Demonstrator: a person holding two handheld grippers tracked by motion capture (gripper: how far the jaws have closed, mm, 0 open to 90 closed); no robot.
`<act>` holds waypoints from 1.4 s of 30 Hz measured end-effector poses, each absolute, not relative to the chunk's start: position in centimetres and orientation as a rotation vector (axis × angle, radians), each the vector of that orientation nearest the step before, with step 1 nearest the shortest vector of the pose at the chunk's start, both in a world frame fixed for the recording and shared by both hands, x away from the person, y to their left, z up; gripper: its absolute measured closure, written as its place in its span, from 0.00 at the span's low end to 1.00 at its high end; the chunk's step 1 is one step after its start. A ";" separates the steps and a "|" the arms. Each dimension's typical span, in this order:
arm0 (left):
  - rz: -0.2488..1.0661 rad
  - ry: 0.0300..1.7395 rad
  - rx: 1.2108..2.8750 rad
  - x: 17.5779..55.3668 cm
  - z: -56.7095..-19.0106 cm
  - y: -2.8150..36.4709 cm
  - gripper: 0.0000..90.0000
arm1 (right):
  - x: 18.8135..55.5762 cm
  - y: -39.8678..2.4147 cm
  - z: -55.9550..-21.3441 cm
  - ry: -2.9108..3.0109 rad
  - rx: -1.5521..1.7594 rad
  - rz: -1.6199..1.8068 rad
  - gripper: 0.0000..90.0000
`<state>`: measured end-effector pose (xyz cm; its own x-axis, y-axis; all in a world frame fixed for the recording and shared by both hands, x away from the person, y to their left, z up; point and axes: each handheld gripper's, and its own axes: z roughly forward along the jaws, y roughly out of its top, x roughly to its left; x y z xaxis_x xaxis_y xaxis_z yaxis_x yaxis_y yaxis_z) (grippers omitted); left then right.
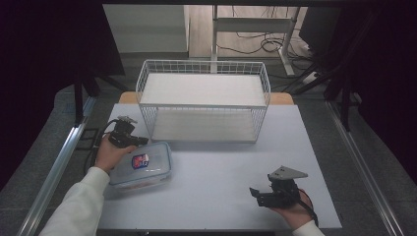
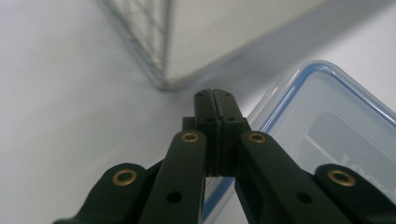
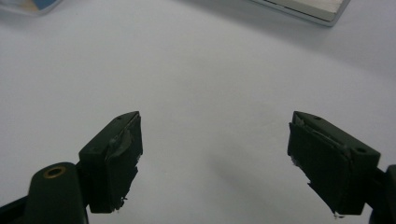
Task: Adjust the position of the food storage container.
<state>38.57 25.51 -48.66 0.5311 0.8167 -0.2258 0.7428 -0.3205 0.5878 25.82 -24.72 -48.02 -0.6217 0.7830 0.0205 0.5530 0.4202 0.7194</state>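
Left gripper (image 2: 215, 93): black jaws pressed flat together, pad to pad, nothing between them. Matte plastic links with brass-ringed pivots. Tips hover just above the near rim of a food container (image 2: 327, 126), at its corner; contact cannot be told.

Container: clear plastic box, rounded rectangle, translucent lid with a pale blue seal rim. In the high view it (image 1: 147, 169) lies flat on the table's left side, red-and-blue label on the lid, just in front of the rack's left corner. The left gripper (image 1: 139, 141) sits at its far-left edge, the person's hand (image 1: 109, 153) and white sleeve behind it.

Right gripper (image 3: 215, 163): jaws spread wide, empty, over bare tabletop. Pads dark, rubbery, worn and frayed at the edges. In the high view it (image 1: 256, 192) rests low at the table's right front, grey three-cornered plate on top, well apart from the container.

Table (image 1: 221, 167): smooth, pale grey-white, matte.

Rack (image 1: 204, 101): white wire mesh, two tiers with flat white shelves, standing at the table's far middle.
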 end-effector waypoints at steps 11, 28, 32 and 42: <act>0.098 1.089 2.282 36.3 -48.0 21.6 1.00 | 25.8 -24.6 -48.0 2.364 1.148 1.012 0.20; 0.254 1.300 2.136 31.5 -45.8 31.7 1.00 | 25.8 -24.4 -48.1 2.366 1.152 0.995 0.20; 0.247 1.378 2.122 29.7 -47.2 34.0 1.00 | 25.8 -24.3 -48.1 2.370 1.165 1.006 0.20; 0.157 1.423 2.153 28.1 -49.9 34.3 1.00 | 25.8 -24.3 -48.1 2.358 1.165 1.002 0.20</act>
